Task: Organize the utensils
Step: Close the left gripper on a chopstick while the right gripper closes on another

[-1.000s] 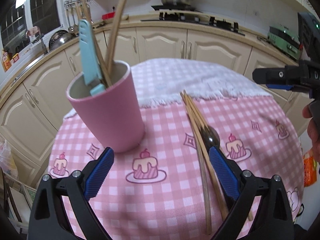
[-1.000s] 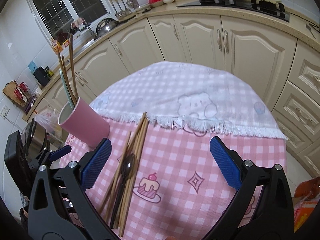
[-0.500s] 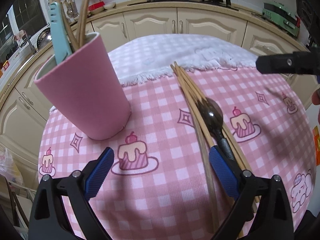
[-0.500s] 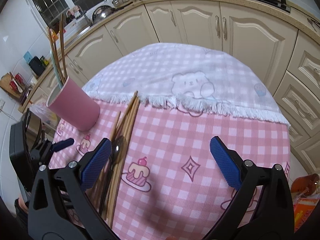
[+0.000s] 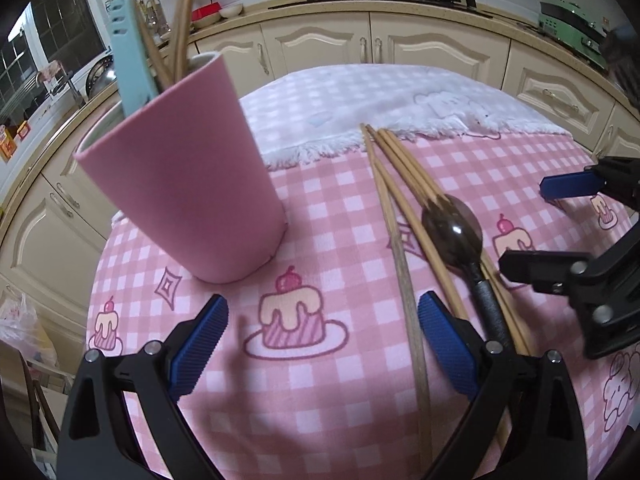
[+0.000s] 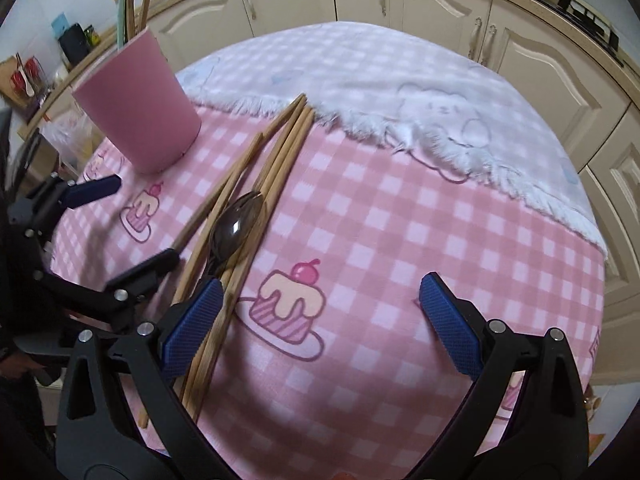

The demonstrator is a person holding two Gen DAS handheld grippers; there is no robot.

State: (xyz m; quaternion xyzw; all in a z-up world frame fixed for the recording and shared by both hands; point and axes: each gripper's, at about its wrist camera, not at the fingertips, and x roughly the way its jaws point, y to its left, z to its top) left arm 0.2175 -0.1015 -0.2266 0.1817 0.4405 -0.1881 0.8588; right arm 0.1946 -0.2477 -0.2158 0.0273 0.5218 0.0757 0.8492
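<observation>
Left gripper [image 5: 322, 340] is hovering low over the pink checked tablecloth [image 5: 328, 408], jaws spread wide and gripping nothing, a cake print sitting between its blue pads. Pink cup [image 5: 188, 184] is standing upright at left centre of the left wrist frame, holding a light blue utensil [image 5: 130, 52] and some wooden sticks [image 5: 182, 20] that are poking out toward the upper left. Loose chopsticks [image 5: 400, 208] are lying in a bundle on the cloth right of centre, running from the white fringe down toward the lower right, with a dark spoon [image 5: 454, 228] resting on top of them, bowl facing up. Right gripper [image 6: 320, 320] is also spread wide and holding nothing; in the right wrist frame its left pad is sitting right over the near ends of the chopsticks [image 6: 256, 184] and the spoon [image 6: 236, 224], contact unclear. Cup [image 6: 138, 108] is in the upper left there. Cream kitchen cabinets [image 5: 320, 48] are running along the top of both frames.
</observation>
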